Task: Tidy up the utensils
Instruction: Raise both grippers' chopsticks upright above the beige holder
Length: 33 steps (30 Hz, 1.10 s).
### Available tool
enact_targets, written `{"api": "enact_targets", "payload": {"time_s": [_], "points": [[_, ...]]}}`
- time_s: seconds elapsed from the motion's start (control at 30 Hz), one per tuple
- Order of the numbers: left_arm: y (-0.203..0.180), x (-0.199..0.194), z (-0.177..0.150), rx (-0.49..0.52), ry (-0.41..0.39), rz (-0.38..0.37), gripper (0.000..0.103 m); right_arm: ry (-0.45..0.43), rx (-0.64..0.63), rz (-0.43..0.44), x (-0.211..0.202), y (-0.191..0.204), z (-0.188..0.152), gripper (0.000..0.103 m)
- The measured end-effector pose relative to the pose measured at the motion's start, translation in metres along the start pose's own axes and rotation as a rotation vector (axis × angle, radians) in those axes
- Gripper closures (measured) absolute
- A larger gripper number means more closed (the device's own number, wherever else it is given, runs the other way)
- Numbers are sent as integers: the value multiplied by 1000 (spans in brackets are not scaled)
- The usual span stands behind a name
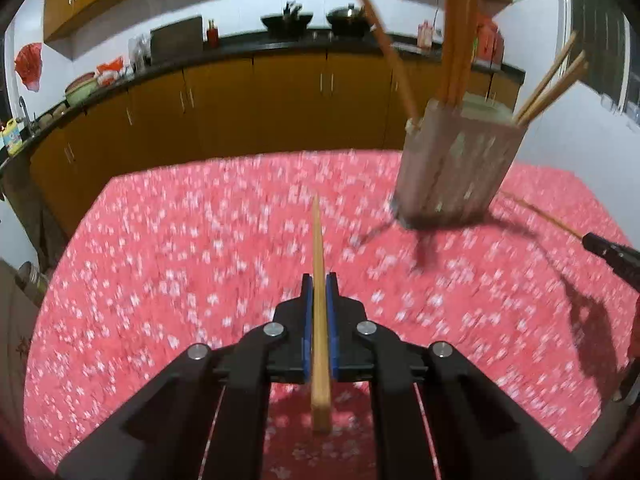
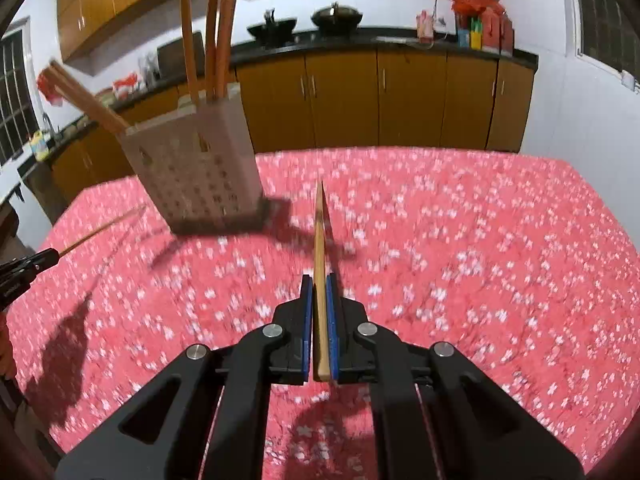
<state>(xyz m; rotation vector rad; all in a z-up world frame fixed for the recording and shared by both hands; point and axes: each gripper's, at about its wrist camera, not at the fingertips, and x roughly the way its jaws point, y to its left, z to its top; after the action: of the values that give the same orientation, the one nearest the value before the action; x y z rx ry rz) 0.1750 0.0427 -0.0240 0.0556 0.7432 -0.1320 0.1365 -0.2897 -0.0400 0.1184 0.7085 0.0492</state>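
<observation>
A grey perforated utensil holder (image 1: pixel 456 168) stands on the red flowered tablecloth (image 1: pixel 180 248), with several wooden chopsticks (image 1: pixel 456 40) standing in it. It also shows in the right wrist view (image 2: pixel 200 168). My left gripper (image 1: pixel 319 280) is shut on a wooden chopstick (image 1: pixel 318 248) that points forward, left of the holder. My right gripper (image 2: pixel 319 280) is shut on another wooden chopstick (image 2: pixel 319 232), right of the holder. Each gripper's tip shows in the other view, the right one (image 1: pixel 600 246) and the left one (image 2: pixel 36 262).
Behind the table runs a dark counter (image 2: pixel 400 38) over orange-brown cabinets (image 2: pixel 400 96), with woks (image 2: pixel 336 16), bottles and bags on it. A white wall (image 2: pixel 580 120) stands at the right. The table's far edge (image 1: pixel 240 158) lies ahead.
</observation>
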Motion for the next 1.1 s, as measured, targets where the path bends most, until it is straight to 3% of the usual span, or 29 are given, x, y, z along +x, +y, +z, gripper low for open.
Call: {"api": "enact_targets", "payload": {"time_s": [0.57, 0.73, 0.87, 1.1], "points": [[-8, -81, 58, -90, -278, -90, 96, -287, 7, 45, -66, 12, 47, 96], [-17, -104, 76, -70, -324, -135, 96, -340, -23, 98, -89, 24, 66, 96], [-26, -122, 89, -53, -369, -181, 96, -398, -43, 189, -114, 37, 85, 96], [-48, -143, 115, -54, -466, -242, 96, -588, -87, 238, -150, 68, 119, 96]]}}
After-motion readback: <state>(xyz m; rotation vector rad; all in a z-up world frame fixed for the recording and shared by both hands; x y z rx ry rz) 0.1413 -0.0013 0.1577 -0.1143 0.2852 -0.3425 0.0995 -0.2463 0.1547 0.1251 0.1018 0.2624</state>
